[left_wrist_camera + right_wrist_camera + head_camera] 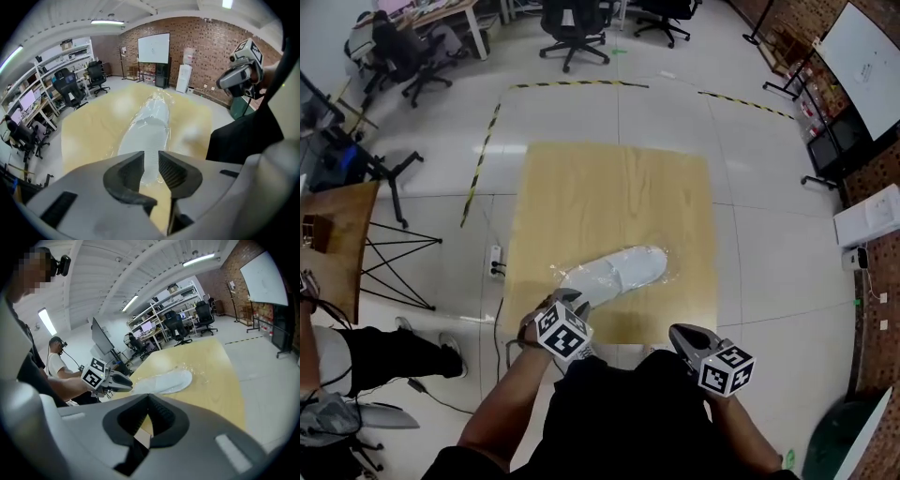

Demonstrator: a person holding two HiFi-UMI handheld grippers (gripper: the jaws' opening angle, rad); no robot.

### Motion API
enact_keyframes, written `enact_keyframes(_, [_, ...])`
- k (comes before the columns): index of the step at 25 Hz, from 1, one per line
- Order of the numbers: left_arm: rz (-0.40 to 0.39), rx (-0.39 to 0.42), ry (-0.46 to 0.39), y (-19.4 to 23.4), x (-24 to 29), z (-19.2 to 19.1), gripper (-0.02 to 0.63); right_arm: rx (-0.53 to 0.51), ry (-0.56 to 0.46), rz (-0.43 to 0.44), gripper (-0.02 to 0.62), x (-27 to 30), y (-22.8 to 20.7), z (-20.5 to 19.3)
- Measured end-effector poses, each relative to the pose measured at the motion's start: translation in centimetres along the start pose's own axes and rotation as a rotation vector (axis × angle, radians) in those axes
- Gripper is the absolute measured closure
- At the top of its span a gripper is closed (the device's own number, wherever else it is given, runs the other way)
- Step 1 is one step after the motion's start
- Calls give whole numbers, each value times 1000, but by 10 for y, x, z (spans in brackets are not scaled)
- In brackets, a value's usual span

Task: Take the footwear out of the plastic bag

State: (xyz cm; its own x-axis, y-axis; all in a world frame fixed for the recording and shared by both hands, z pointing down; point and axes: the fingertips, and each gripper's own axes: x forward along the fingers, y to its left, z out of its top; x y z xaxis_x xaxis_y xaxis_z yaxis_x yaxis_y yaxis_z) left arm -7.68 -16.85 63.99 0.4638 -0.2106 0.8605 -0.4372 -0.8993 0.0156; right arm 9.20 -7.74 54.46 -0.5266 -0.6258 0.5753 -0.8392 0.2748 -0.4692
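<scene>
Head view takes in the whole scene: a white slipper [614,272] inside a clear plastic bag [668,273] lies slantwise on the near half of the pale wooden table [619,187]. The left gripper [573,300] sits at the slipper's near end. The left gripper view shows its jaws a little apart, with that end seen through the gap — whether the pads touch the plastic I cannot tell. The right gripper [680,333] hangs by the table's near edge, apart from the bag — the right gripper view shows its jaws closed together on nothing.
</scene>
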Motion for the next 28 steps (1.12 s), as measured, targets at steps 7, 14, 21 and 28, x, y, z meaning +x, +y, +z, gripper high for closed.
enact_keyframes(7, [60, -84, 32, 6, 37, -14, 500, 4, 57, 37, 592, 15, -33, 8])
enact_keyframes(14, [212, -64, 92, 34, 33, -22, 598, -44, 115, 91, 592, 24, -66, 27])
enact_keyframes(21, [178, -121, 39, 45, 15, 8, 552, -72, 207, 105, 592, 43, -87, 13])
enact_keyframes(28, [-53, 357, 28, -41, 40, 76, 457, -257, 271, -29, 526, 52, -126, 2])
